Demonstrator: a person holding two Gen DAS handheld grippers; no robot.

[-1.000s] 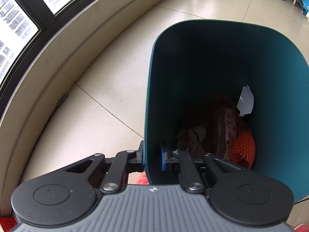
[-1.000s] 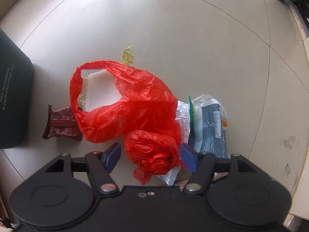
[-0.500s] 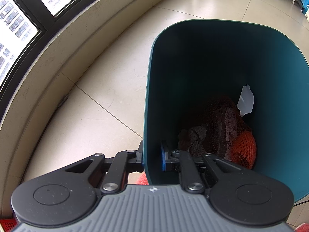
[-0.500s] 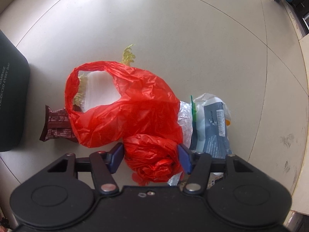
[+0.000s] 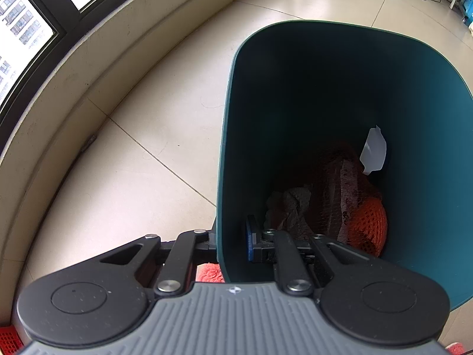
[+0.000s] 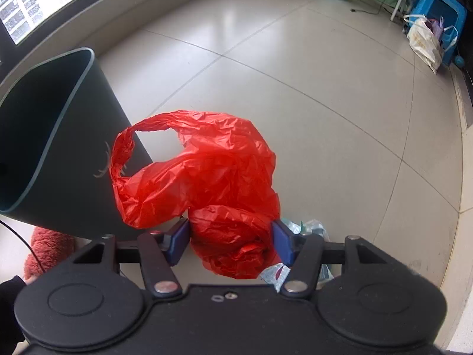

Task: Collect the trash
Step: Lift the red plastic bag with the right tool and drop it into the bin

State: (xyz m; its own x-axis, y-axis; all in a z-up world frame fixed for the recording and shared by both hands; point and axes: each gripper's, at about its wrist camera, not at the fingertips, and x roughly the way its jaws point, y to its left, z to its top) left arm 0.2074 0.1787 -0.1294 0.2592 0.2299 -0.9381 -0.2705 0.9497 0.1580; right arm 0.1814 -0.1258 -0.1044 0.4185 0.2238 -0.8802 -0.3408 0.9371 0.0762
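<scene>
My left gripper (image 5: 232,241) is shut on the near wall of a dark teal trash bin (image 5: 414,112), one finger outside and one inside, holding it tilted. Inside lie an orange net bag (image 5: 366,222), crumpled brown paper (image 5: 289,204) and a white scrap (image 5: 374,149). My right gripper (image 6: 229,236) is shut on a crumpled red plastic bag (image 6: 201,171), lifted off the floor just right of the bin (image 6: 59,153). A pale blue-white wrapper (image 6: 310,227) lies on the floor below, mostly hidden behind the right finger.
Beige tiled floor (image 6: 325,88) with a curved low wall and window (image 5: 44,59) on the left. A blue stool (image 6: 437,9) and a white shopping bag (image 6: 425,41) stand at the far right. A red fuzzy sleeve (image 6: 50,245) shows under the bin.
My right gripper closed on the red bag and lifted it off the floor, swinging up toward the bin. The left gripper and bin stayed still.
</scene>
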